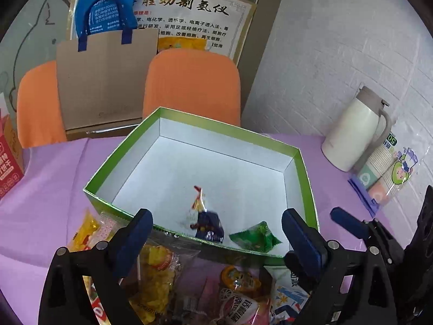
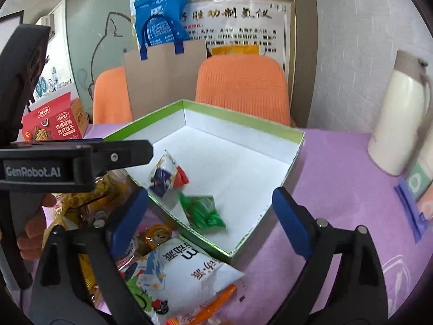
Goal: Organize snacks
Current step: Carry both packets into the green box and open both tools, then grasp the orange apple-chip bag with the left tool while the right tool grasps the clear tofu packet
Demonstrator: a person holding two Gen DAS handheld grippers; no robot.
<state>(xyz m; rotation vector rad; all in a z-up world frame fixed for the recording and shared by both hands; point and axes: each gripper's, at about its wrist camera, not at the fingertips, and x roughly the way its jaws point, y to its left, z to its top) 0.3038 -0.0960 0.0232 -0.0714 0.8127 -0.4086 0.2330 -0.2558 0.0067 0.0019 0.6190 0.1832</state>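
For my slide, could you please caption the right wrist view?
Open right gripper above a green box holding two snacks.

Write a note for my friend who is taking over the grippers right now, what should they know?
Left gripper: open, holding nothing, over the near edge of the box.
Right gripper: open, holding nothing, by the box's near corner.
In the box: two snacks so far, a blue packet and a green packet, both near the front wall.
Still outside, piled on the purple cloth in front of the box: a white bag, a yellow chips bag, an orange wrapper and other small snacks.
Left to do: move the pile into the box, piece by piece.
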